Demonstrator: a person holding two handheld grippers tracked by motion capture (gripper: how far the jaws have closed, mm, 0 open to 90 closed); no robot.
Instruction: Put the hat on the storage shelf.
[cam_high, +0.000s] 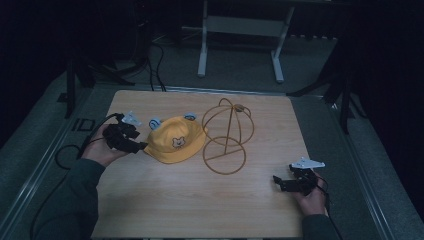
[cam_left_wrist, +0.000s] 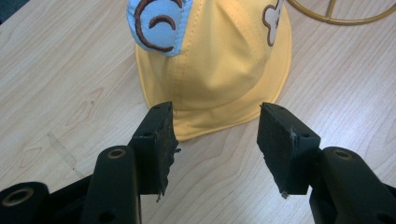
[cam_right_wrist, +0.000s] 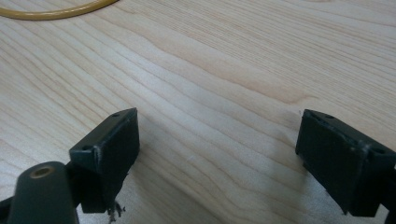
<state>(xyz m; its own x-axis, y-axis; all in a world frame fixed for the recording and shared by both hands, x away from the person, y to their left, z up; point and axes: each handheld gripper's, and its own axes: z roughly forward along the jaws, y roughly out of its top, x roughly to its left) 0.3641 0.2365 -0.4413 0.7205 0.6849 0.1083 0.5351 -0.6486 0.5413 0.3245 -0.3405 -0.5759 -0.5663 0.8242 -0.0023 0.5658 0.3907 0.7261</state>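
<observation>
just beyond the open left gripper (cam_left_wrist: 215, 140), yellow hat (cam_left_wrist: 215, 60)

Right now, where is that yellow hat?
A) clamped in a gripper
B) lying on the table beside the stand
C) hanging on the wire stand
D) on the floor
B: the yellow hat lies flat on the table, left of the wire stand, untouched by the open left gripper.
</observation>
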